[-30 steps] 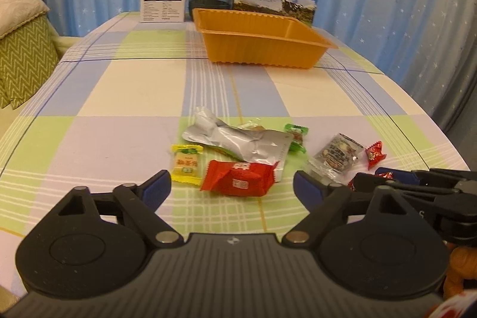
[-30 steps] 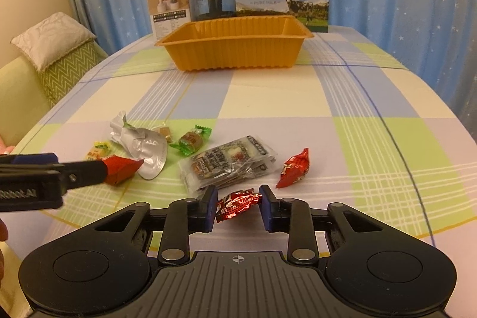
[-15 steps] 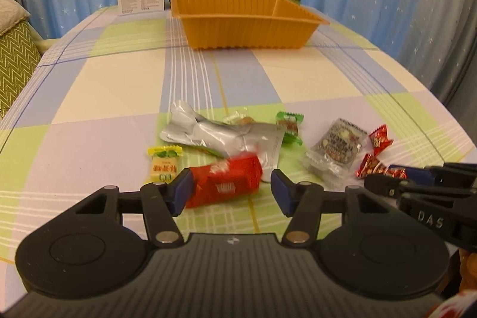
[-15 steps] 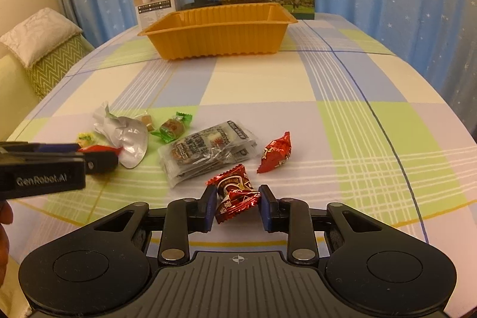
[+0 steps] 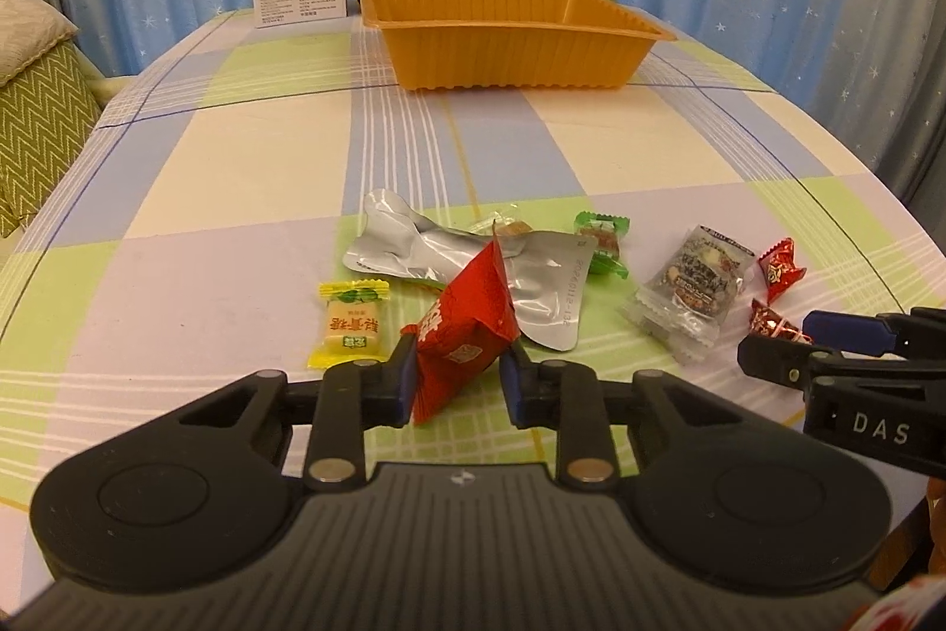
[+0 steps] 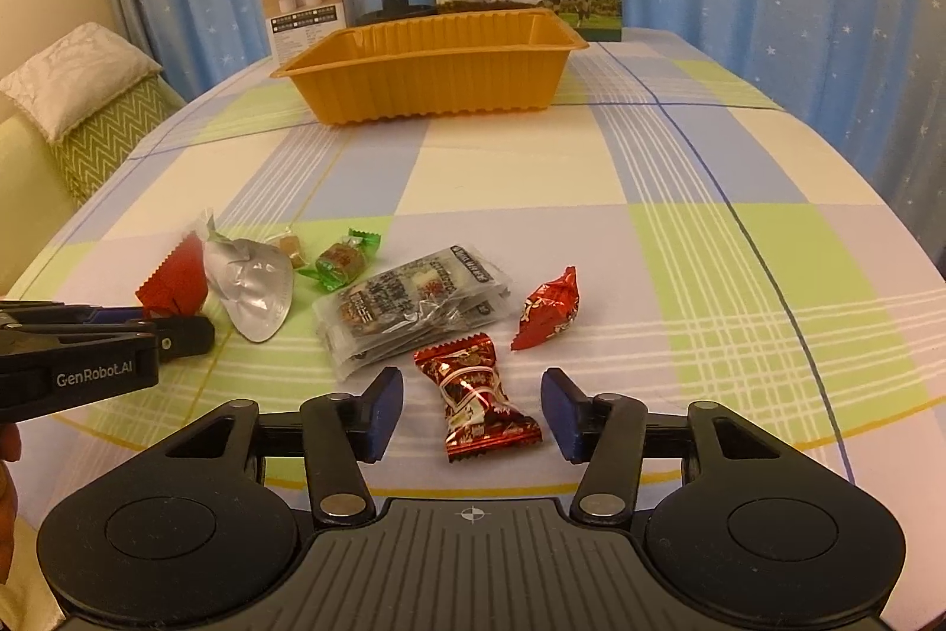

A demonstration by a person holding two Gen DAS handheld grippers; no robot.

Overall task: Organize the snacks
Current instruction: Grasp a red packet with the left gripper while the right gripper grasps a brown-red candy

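Left gripper point(image 5: 455, 379) closing, pinching crinkly red packet point(image 5: 467, 329) near table's point(image 5: 248, 193) front edge. Right gripper point(image 6: 471, 409) opening around loose foil candy point(image 6: 482, 403). Ribbed orange tray point(image 5: 508, 39) at far edge, probably empty.

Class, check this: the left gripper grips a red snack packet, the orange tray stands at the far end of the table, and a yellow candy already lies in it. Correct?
Not quite. The yellow candy lies on the tablecloth beside the left gripper, as the left wrist view shows; no candy shows in the orange tray. The red snack packet and the tray's place are right.
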